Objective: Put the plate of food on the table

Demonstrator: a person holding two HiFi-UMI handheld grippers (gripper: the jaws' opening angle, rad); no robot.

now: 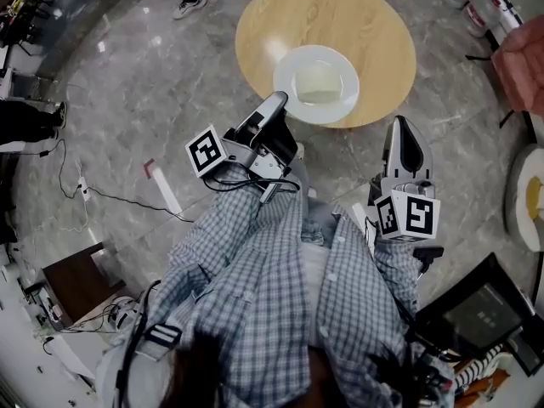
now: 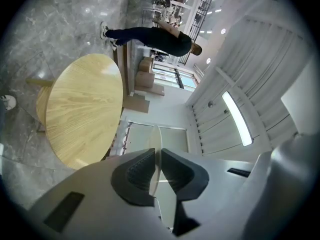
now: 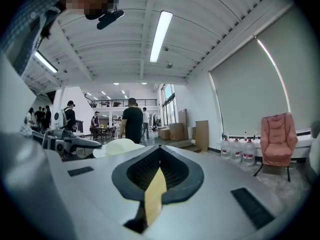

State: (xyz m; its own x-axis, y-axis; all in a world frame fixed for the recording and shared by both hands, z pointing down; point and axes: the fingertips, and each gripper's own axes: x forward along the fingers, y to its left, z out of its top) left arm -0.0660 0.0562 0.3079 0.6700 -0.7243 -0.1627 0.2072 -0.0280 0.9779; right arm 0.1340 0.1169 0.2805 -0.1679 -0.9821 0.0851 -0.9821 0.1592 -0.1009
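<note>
Checked shirt sleeves (image 1: 255, 287) fill the bottom of the head view, with both arms reaching forward. The left claw (image 1: 279, 100) is clamped on the near rim of a white plate (image 1: 347, 68) that carries a pale mound of food (image 1: 316, 83). The plate sits over the near edge of a round wooden bench (image 1: 280, 15), with part of it hanging past that edge. From this angle I cannot tell whether it rests on the wood or is held just above it. The right claw (image 1: 401, 126) points forward to the right of the bench, apart from the plate, over the grey stone floor (image 1: 153, 75).

In the left gripper view, the left claw (image 2: 157, 156) pinches the plate (image 2: 158, 136), which shows edge-on as a thin white line running out from between the dark pads. The bench (image 2: 85, 109) lies off to the left of the picture, and a person in dark clothes (image 2: 150, 36) stands beyond it.

In the right gripper view, the right claw (image 3: 160, 154) is pressed together at its tips and grips nothing. A tan sliver shows in the gap behind the tips, and I cannot tell what it is. Further left are the plate (image 3: 100, 152) with its food (image 3: 120, 145), level with this claw, and the left claw (image 3: 85, 144) at the plate's rim. A pink chair (image 3: 280, 139) and water bottles (image 3: 240, 151) stand along the right wall.
</note>
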